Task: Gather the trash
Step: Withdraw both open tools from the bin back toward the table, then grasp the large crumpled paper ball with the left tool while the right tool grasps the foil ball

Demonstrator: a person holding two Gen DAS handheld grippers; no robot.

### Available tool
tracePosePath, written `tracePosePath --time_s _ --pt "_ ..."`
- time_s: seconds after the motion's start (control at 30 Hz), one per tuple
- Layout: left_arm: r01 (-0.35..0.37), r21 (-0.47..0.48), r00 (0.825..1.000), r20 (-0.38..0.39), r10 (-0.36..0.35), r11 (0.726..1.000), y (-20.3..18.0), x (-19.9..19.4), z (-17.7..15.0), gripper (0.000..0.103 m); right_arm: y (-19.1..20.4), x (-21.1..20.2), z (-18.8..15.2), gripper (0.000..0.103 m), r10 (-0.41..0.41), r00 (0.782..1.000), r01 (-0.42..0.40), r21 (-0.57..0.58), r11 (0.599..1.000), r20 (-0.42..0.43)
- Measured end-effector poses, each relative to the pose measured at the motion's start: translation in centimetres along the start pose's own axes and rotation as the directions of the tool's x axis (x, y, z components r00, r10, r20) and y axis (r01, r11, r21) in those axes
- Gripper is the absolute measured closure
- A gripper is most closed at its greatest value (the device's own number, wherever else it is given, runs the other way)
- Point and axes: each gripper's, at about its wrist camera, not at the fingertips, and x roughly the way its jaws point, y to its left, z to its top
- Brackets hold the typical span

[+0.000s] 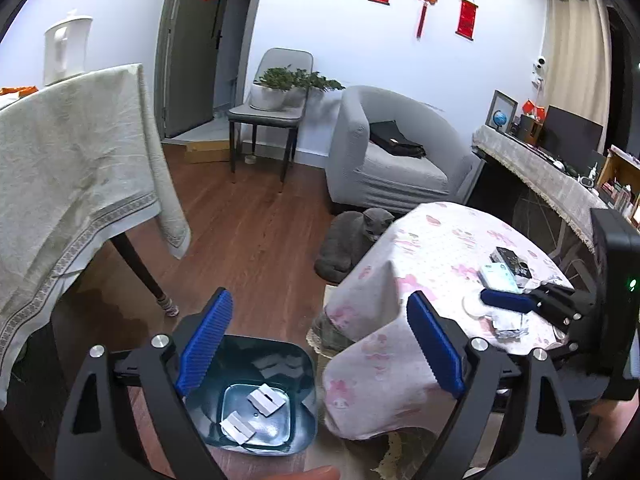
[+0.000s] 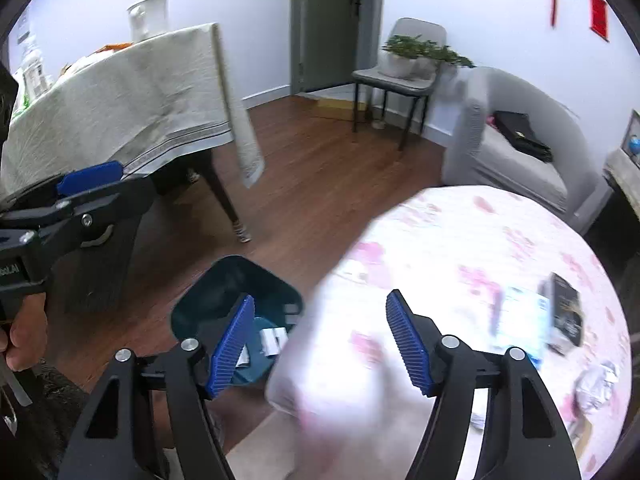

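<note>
A dark teal trash bin point(image 1: 280, 368) stands on the floor by the round table; two white paper pieces point(image 1: 266, 399) lie in its bottom. It also shows in the right wrist view point(image 2: 208, 304). My left gripper point(image 1: 320, 344) is open and empty, hovering above the bin's rim and the table edge. My right gripper point(image 2: 320, 344) is open and empty over the table's left edge; it shows from the side in the left wrist view point(image 1: 508, 302). On the pink-patterned tablecloth point(image 1: 432, 248) lie crumpled foil point(image 2: 596, 384), a light blue packet point(image 1: 498, 276), a black box point(image 2: 566, 312) and white scraps point(image 1: 474, 306).
A grey cat point(image 1: 348, 240) lies on the wood floor beside the round table. A larger table with a beige cloth point(image 1: 68, 168) is at the left, a grey armchair point(image 1: 392, 160) and a chair with potted plants point(image 1: 276, 92) behind. A cluttered sideboard point(image 1: 560, 176) is at the right.
</note>
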Motion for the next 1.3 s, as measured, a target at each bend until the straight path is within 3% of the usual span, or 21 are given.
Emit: tracePosePath --time_s 0.6,0.83,1.3 --pt "0.132 0.126 0.99 -0.058 -0.125 0.983 -10.0 3.0 -1.7 0.01 -11.9 -5.2 -4.7 0.026 -0.174 0.984 0.168 0.175 0.97 0.02" --pt "0.188 0.142 0.98 -0.09 -0.177 0.972 -13.3 4.2 -2.4 0.01 -15.5 -6.6 -6.3 0.024 -0.202 0.979 0.191 0.249 0.949 0.021" --pt "0.226 0.177 0.965 -0.176 -0.195 0.958 -18.3 7.9 -4.3 0.01 -20.0 -8.0 -9.4 0.02 -0.231 0.973 0.221 0.323 0.92 -0.007"
